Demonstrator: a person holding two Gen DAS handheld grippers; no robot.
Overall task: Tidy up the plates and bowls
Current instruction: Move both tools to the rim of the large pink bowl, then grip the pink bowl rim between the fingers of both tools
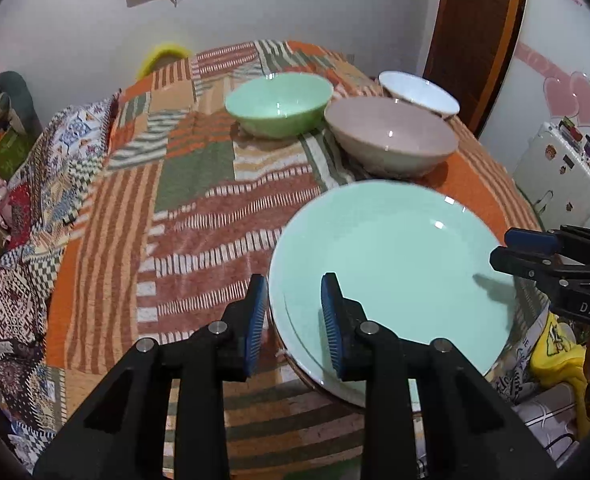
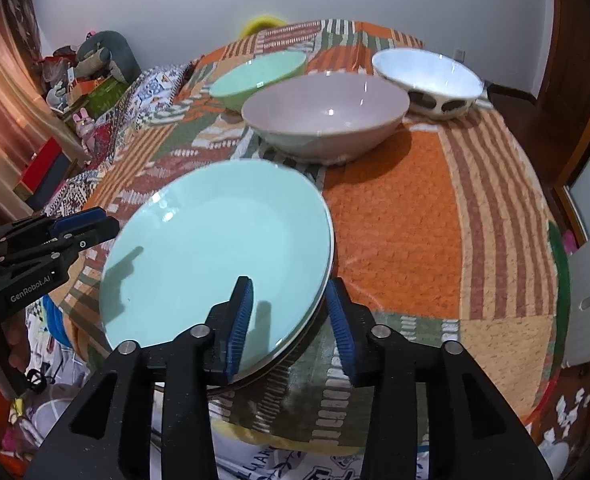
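Plate: the mint green plate [image 1: 391, 276] lies at the near edge of the table, on the patchwork cloth [image 1: 199, 208]. A thin second rim shows under it in the right wrist view, so it probably rests on another plate; I cannot tell this for sure.

Left gripper: the left gripper [image 1: 295, 320] stands over the plate's left rim, one blue pad outside and one pad above the plate. The jaws are a little apart and the pads do not press the rim, so it holds nothing.

Right gripper: the right gripper [image 2: 291, 324] straddles the plate's right rim in the same way, with a clear gap on both sides, and it holds nothing.

Why so: one gripper at each side keeps a wide plate level, and I judge both have let go because the plate is set down.

Bowls: the green bowl [image 1: 279, 104], the beige bowl [image 1: 393, 136] and the white bowl [image 1: 419, 92] stand apart at the far side, not yet stacked.

Next: probably to nest the bowls.
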